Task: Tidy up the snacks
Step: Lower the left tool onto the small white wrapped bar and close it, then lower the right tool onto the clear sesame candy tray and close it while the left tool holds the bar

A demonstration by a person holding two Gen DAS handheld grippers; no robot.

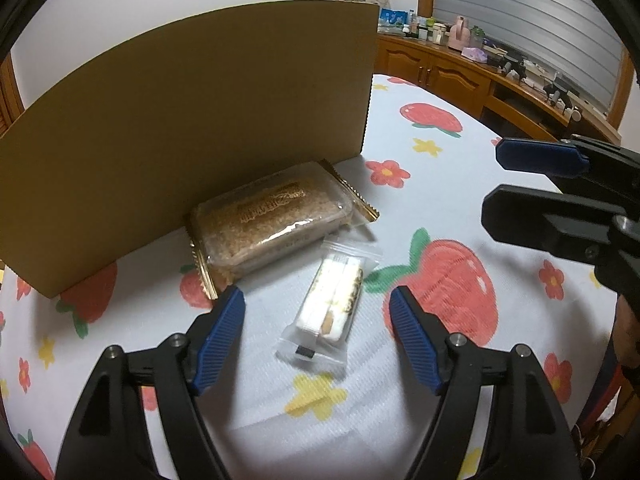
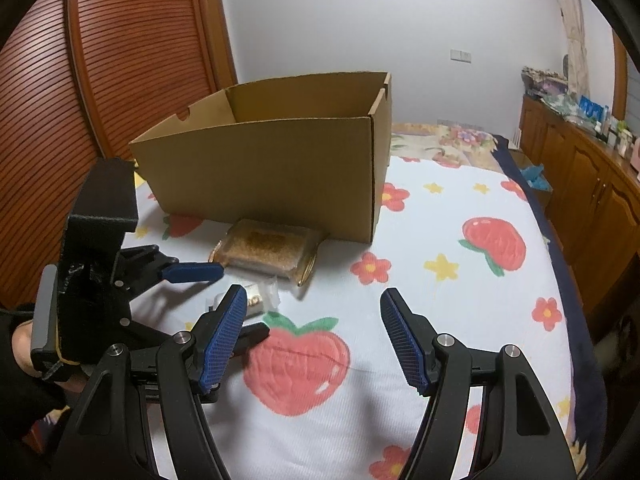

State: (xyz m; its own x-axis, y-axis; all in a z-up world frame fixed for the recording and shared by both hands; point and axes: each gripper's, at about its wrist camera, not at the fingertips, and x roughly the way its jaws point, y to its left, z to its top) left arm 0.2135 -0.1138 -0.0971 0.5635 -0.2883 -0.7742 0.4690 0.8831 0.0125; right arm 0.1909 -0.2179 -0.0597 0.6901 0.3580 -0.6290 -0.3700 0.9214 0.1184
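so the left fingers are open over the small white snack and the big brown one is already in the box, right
Not quite. The left wrist view shows the big brown snack lying on the bedsheet against the outside of the box. The left fingers are indeed open over the small white snack.

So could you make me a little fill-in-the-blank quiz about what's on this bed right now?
1. The cardboard box has its top ____.
2. The large brown snack pack lies right against the ____.
3. The small white snack lies ahead of the left gripper, whose jaws are ____.
4. The right gripper holds ____.

Missing words: open; box; open; nothing
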